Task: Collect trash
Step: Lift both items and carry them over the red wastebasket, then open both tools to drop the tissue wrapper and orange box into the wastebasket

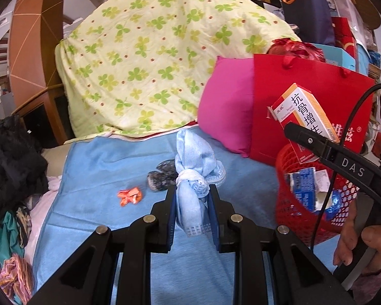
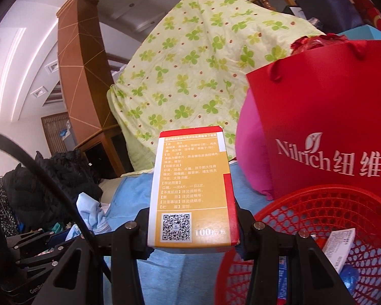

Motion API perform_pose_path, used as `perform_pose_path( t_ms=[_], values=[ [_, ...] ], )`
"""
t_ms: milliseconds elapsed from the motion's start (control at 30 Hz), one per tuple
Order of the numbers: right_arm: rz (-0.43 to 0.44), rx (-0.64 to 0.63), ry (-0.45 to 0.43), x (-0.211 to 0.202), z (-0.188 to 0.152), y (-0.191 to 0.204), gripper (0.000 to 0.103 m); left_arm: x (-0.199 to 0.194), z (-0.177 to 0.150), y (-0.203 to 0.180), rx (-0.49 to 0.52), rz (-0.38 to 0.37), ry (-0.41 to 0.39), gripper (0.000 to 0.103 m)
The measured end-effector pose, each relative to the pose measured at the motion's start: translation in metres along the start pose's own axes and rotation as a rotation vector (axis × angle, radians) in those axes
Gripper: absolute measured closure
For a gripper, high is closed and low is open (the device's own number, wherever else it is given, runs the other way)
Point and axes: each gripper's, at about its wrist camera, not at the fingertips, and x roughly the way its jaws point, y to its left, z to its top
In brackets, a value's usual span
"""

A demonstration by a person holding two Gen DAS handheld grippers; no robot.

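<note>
My left gripper point(image 1: 192, 198) is shut on a knotted light-blue face mask point(image 1: 194, 167) and holds it upright above the blue sheet point(image 1: 109, 167). My right gripper point(image 2: 191, 218) is shut on an orange and white medicine box point(image 2: 190, 188), held just left of the red mesh basket point(image 2: 304, 211). In the left wrist view the same box point(image 1: 304, 117) hangs over the basket point(image 1: 292, 218), which holds several boxes and wrappers. An orange wrapper point(image 1: 130, 196) and a dark crumpled wrapper point(image 1: 161, 176) lie on the sheet.
A red paper bag point(image 1: 304, 96) and a pink pillow point(image 1: 226, 106) stand behind the basket. A clover-print quilt point(image 1: 152, 50) is piled at the back. Dark clothes point(image 1: 10, 162) lie at the left edge. A black cable point(image 1: 343, 137) runs over the basket.
</note>
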Motion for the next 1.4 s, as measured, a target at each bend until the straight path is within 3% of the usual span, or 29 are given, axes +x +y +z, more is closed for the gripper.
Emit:
perform_pose_path(
  t_ms=[633, 1400],
  values=[
    [-0.079, 0.127, -0.056, -0.032, 0.014, -0.066, 0.053, 0.007, 0.027, -0.067, 0.078, -0.120, -0.032, 0.078],
    [-0.126, 0.266, -0.080, -0.059, 0.018, -0.117, 0.053, 0.024, 0.036, -0.121, 0.156, -0.152, -0.023, 0.078]
  ],
)
